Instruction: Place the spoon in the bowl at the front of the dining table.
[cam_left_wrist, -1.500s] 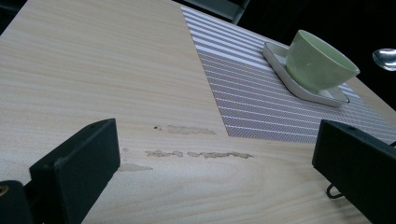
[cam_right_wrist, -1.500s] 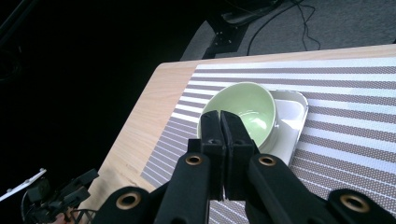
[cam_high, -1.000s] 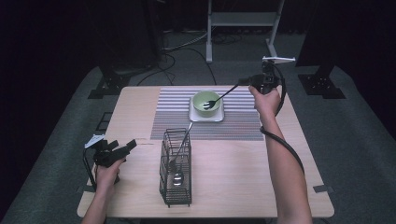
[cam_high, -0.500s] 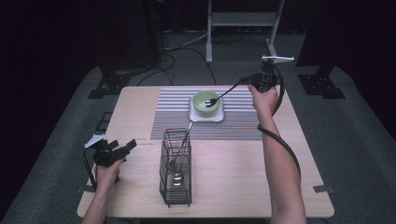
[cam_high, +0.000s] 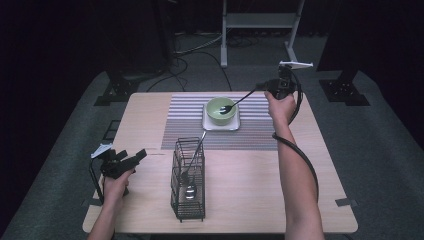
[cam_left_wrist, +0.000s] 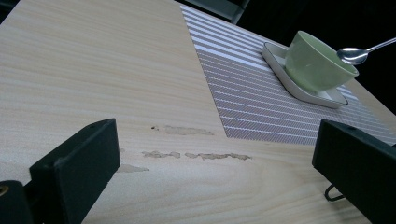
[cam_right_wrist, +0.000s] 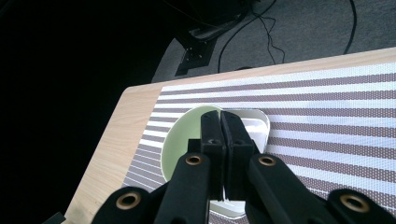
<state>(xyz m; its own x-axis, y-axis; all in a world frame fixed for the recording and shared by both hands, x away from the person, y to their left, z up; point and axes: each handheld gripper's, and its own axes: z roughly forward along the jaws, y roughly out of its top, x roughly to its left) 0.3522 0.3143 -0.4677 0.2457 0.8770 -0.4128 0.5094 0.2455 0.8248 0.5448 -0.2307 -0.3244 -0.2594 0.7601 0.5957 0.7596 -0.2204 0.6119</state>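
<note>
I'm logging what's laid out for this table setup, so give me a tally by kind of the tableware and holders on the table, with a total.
Spoons: 3 (one held by the right gripper over the bowl, two in the rack)
Green bowl: 1
White square plate: 1
Black wire rack: 1
Striped placemat: 1
Total: 7
</note>
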